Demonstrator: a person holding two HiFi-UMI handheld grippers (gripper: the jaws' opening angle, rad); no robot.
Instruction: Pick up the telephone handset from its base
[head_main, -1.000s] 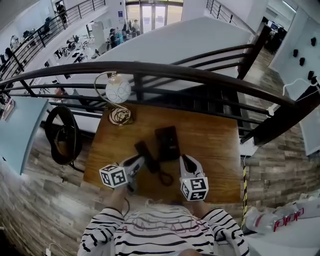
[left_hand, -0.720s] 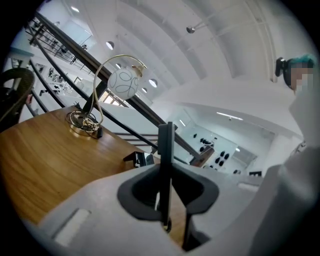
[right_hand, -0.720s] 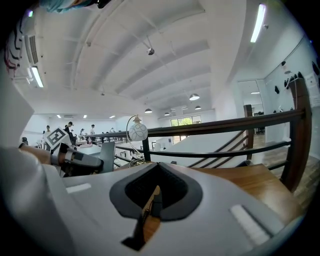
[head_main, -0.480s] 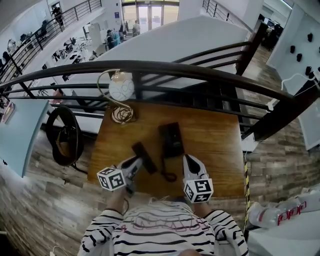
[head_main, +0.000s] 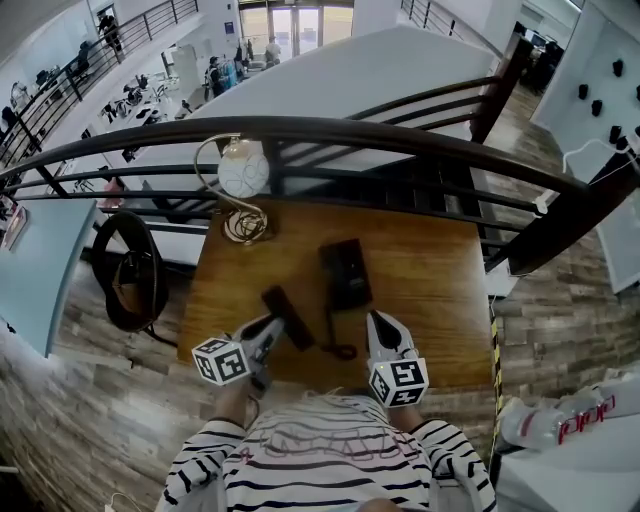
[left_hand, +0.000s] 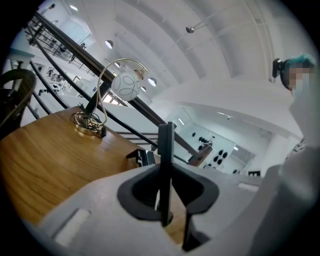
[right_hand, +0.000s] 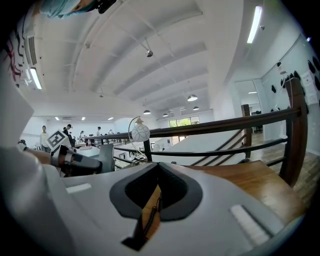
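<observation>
Telephone base (head_main: 345, 272) on the wooden table (head_main: 430, 290), taken as the reference. The handset (head_main: 288, 318) was off the base, just to its left and nearer the person, a dark bar lying slantwise. The left gripper (head_main: 272, 325) had its jaws at a narrow setting, clamped on the handset, which in the left gripper view stood edge-on between them. The right gripper (head_main: 378, 322), on the near right of the base, had its jaws brought together. The coiled cord (head_main: 338, 348) looped from the near side of the base between the two grippers and showed at the right gripper's jaw gap; whether it was pinched could not be told. A globe lamp (head_main: 243, 170) stood beyond and left of the base.
</observation>
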